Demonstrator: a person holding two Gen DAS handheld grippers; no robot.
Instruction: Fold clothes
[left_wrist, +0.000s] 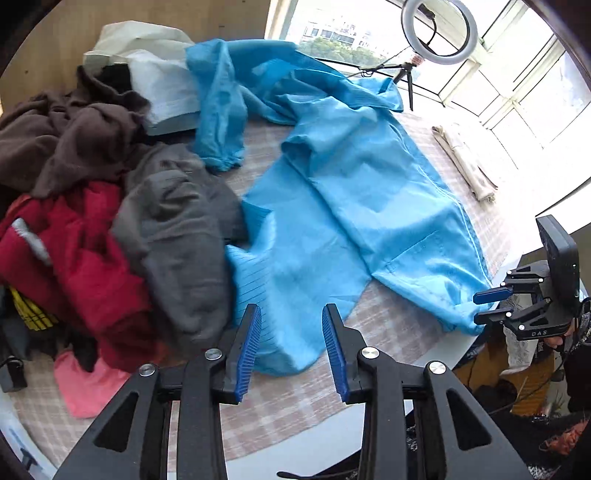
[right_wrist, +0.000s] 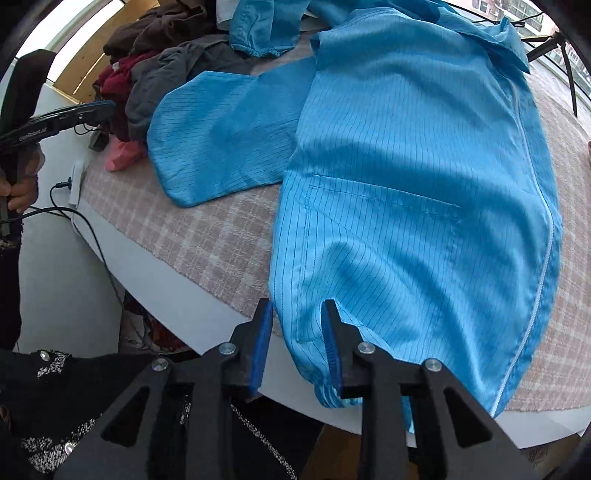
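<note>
Both your grippers point steeply down, the left gripper (left_wrist: 291, 347) part-open and empty above the near sleeve of the blue jacket (left_wrist: 354, 206) spread on the table (right_wrist: 207, 236), the right gripper (right_wrist: 295, 343) loosely straddling its near hem

Home room — laundry pile (left_wrist: 92, 221), ring light (left_wrist: 439, 29), windows (left_wrist: 517, 92).

Both grippers pointed steeply down, jaws parted: the left gripper (left_wrist: 291, 325) held nothing, and neither did the right gripper (right_wrist: 297, 321).
</note>
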